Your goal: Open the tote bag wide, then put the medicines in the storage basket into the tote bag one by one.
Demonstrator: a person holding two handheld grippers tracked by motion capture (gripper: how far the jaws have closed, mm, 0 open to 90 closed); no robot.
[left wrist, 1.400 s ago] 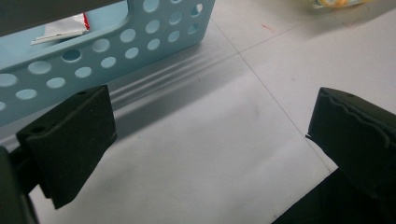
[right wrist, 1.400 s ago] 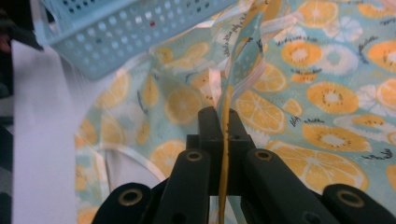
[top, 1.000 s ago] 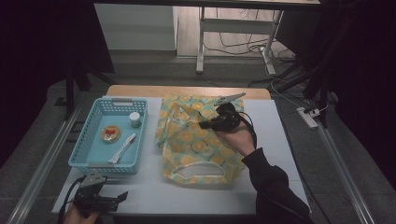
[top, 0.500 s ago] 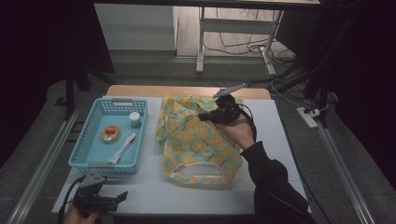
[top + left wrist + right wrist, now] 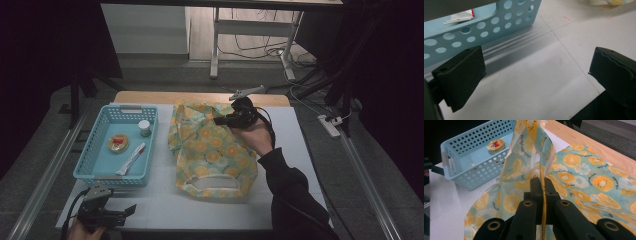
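A cloth bag [image 5: 212,155] printed with orange slices lies in the middle of the white table, its handle opening toward the near edge. My right gripper [image 5: 220,121] hovers over the bag's far part, shut on a raised fold of its fabric. In the right gripper view the jaws [image 5: 541,182] pinch that fold, which stands up from the bag [image 5: 584,177]. My left gripper [image 5: 131,210] rests at the table's front left corner, open with nothing between its jaws [image 5: 536,72].
A light blue perforated basket [image 5: 95,165] stands left of the bag, holding a round yellow tin [image 5: 118,143], a small white jar [image 5: 144,128] and a white sachet [image 5: 131,158]. Its wall [image 5: 486,25] is close to my left gripper. A wooden strip [image 5: 200,97] edges the far side.
My right gripper has crept slightly toward the far edge with the bag's fold in it, and the fabric has shifted a little. The left gripper has stayed put.
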